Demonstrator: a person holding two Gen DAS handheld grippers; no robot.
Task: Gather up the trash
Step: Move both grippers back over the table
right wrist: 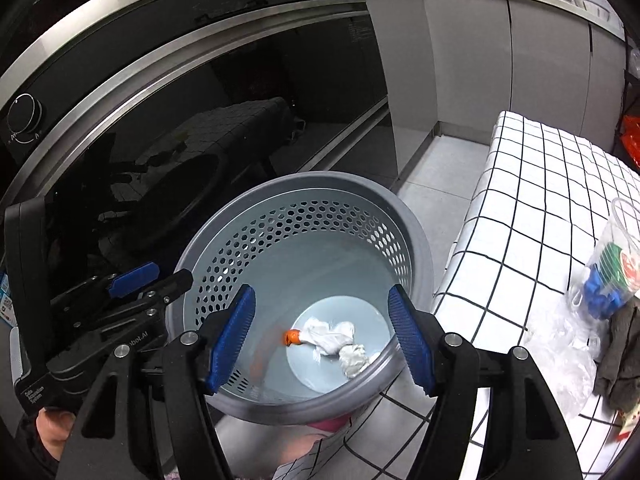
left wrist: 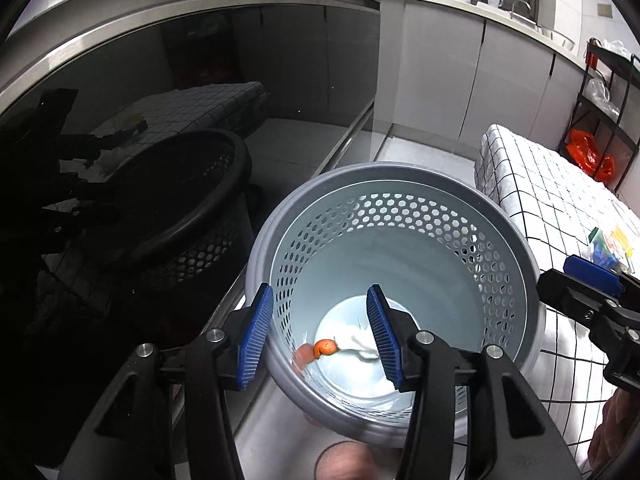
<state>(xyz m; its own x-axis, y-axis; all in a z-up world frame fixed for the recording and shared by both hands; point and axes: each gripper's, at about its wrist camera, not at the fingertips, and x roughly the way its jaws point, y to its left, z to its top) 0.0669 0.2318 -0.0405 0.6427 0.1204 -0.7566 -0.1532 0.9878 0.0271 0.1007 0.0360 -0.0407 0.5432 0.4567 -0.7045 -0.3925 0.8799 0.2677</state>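
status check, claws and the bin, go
Left claw open, empty, over the bin. Right claw open, empty, also above it. White tissue and orange peel on the bin floor. Nothing blocking.

Plastic bag [right wrist: 612, 264] cut off at right edge, orange scrap [right wrist: 292, 337] partly under crumpled tissue [right wrist: 332, 336]
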